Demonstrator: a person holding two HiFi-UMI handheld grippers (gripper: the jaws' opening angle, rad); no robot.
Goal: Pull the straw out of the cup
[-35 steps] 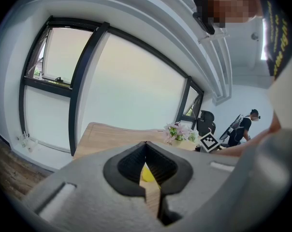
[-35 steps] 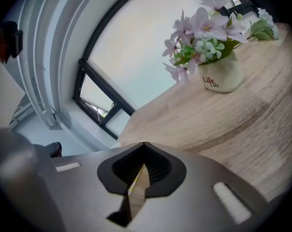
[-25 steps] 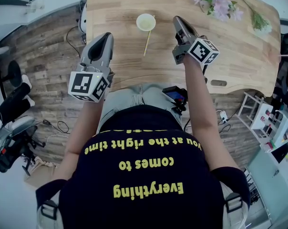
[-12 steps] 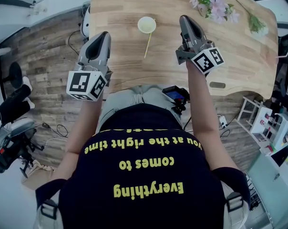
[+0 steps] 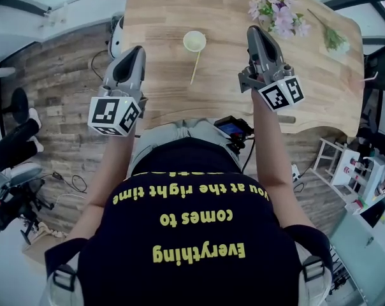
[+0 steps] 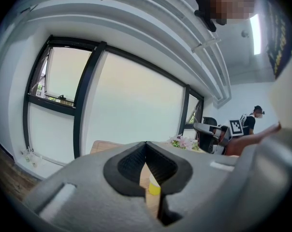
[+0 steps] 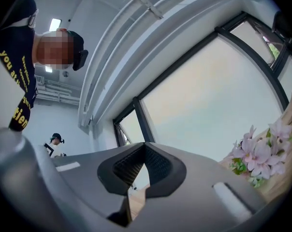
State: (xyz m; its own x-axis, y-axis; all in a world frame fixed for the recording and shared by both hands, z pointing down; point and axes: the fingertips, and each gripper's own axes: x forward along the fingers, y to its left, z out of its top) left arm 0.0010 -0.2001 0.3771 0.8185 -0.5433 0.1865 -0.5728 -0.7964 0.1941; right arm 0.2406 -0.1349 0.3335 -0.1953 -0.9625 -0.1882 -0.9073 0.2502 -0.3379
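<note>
Straw [image 5: 195,67] lies flat on table [image 5: 160,18], outside cup [image 5: 194,41], its far end at the cup's near side. Left gripper [image 5: 135,51] left of cup and right gripper [image 5: 256,32] right of cup, both clenched on nothing.

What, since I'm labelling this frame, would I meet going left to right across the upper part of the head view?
left hand-held gripper → cup → right hand-held gripper → green sprig
</note>
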